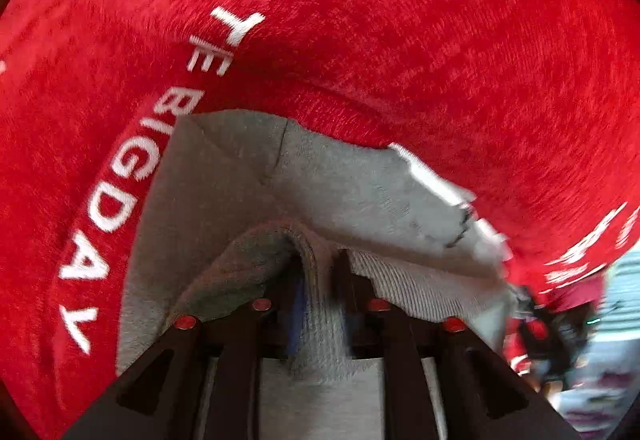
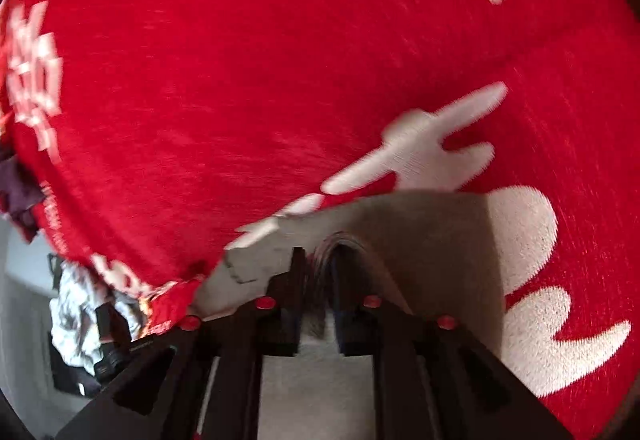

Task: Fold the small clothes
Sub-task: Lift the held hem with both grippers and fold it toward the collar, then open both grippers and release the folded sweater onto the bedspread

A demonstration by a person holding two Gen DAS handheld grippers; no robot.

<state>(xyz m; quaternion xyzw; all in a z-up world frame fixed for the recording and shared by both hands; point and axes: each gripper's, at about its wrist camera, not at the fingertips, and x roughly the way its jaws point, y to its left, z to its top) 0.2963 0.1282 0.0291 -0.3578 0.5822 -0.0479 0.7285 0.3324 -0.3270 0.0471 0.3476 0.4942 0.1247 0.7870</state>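
Both grippers – L [image 1: 320, 280], R [image 2: 320, 276] – pinching ribbed hem of grey garment [image 1: 248, 192], one each end, fabric taut betw. them for folding over red blanket [image 1: 400, 20].

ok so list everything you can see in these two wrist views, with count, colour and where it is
Grey garment: one, light grey with a ribbed edge, lying on the blanket, a fold of it between the fingers of each tool.
Blanket: one, red with white lettering and white shapes, under the garment, filling both views.
Clutter: count unclear, white and dark, past the blanket's edge, too blurred to name.
Left tool: one, black, fingers either side of a grey fold.
Right tool: one, black, fingers either side of another fold.
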